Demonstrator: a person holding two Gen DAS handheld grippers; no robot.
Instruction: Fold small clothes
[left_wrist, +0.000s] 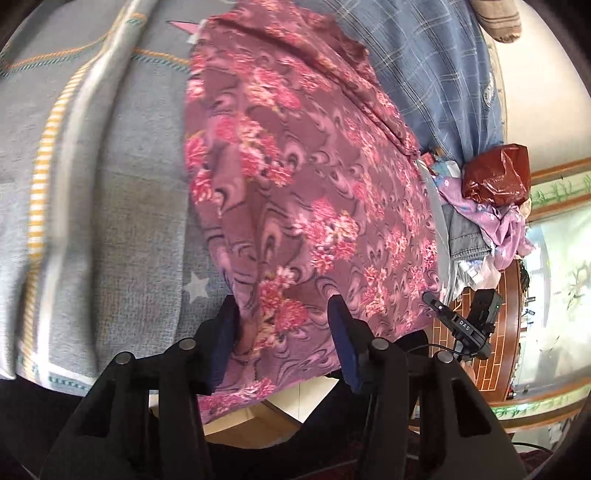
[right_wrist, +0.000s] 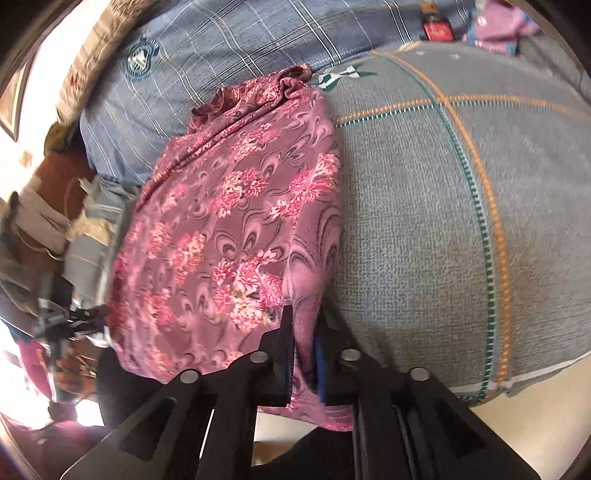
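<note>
Right gripper (right_wrist: 303, 332): jaws narrow, pinching the near hem of the floral garment (right_wrist: 229, 229). Left gripper (left_wrist: 284, 325): jaws half apart, the same hem lying between them, pads not pressing it. Garment lies spread on the grey blanket (right_wrist: 424, 229), its near end overhanging the blanket's front edge. A blue checked cloth (left_wrist: 436, 74) adjoins its far end.

"DAS" on black device (left_wrist: 466, 326), nothing else legible.
</note>
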